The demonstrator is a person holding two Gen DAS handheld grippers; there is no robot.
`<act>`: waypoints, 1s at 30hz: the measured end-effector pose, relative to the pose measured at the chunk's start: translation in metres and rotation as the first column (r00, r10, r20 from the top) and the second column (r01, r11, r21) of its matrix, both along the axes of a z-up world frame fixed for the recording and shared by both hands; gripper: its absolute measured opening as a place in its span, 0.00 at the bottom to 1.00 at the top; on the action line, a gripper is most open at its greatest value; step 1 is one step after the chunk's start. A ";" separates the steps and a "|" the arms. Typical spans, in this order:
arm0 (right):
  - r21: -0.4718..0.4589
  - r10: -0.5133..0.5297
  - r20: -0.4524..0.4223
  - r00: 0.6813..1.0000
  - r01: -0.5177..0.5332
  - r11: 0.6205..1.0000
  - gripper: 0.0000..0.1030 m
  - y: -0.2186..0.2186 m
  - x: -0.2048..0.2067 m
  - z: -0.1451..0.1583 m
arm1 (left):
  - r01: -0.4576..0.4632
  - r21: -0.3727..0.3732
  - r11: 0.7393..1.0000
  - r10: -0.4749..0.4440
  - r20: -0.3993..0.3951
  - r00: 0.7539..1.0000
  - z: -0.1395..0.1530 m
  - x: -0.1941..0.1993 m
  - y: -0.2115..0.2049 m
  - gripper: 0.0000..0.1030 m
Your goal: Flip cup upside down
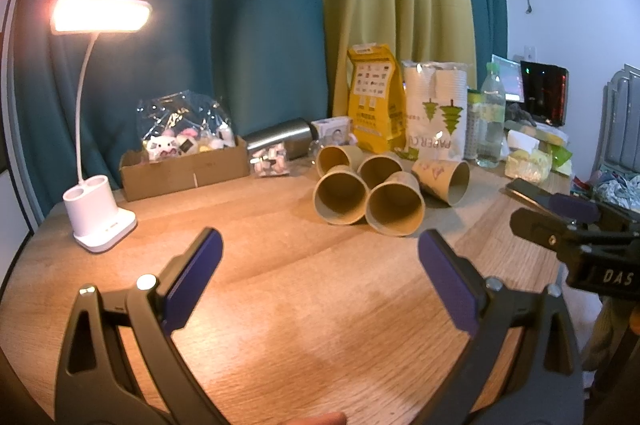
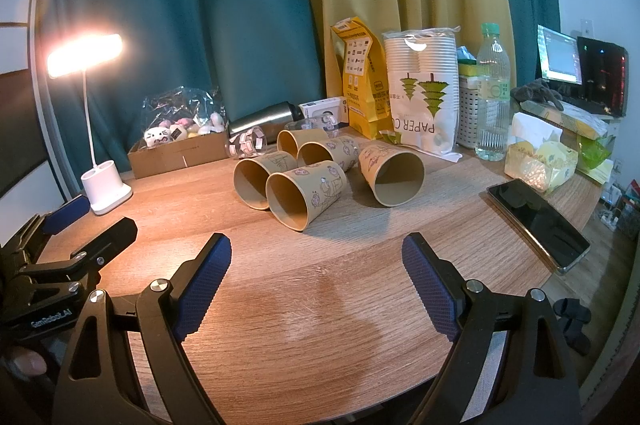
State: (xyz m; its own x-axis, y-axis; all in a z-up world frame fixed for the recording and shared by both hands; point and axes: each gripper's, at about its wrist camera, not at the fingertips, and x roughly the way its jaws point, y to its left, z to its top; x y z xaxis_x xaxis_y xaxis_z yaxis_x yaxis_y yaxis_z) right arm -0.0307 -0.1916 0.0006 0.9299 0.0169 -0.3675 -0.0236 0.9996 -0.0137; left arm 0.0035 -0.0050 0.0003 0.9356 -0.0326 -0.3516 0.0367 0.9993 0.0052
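Several brown paper cups lie on their sides on the wooden table (image 1: pixel 280 285), mouths toward me. The nearest cup (image 1: pixel 395 203) shows in the right wrist view (image 2: pixel 298 197) too, and a separate cup (image 2: pixel 394 175) lies to its right. My left gripper (image 1: pixel 320 253) is open and empty, short of the cups. My right gripper (image 2: pixel 316 257) is open and empty, also short of them. Each gripper shows at the edge of the other's view, the right one (image 1: pixel 560 221) and the left one (image 2: pixel 84 221).
A lit white desk lamp (image 1: pixel 98 213) stands at the left. A cardboard tray of toys (image 1: pixel 184 165), a steel flask (image 1: pixel 280 139), a yellow bag (image 1: pixel 374 97), a pack of paper cups (image 1: pixel 436 109) and a water bottle (image 2: pixel 493 93) line the back. A phone (image 2: pixel 538 223) lies at the right.
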 end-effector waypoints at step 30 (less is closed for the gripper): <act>0.103 -0.004 -0.124 0.992 0.016 0.994 0.87 -0.097 0.103 0.019 | 0.300 0.116 0.947 -0.201 -0.515 0.833 0.043 0.272 -0.086 0.96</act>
State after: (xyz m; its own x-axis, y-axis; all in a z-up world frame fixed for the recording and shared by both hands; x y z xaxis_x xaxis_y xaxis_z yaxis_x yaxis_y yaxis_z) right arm 0.0721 -0.2881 0.0193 0.8777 0.0520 -0.4764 -0.0087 0.9956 0.0928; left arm 0.2755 -0.0909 0.0428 0.6066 -0.1305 -0.7842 0.3329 0.9375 0.1016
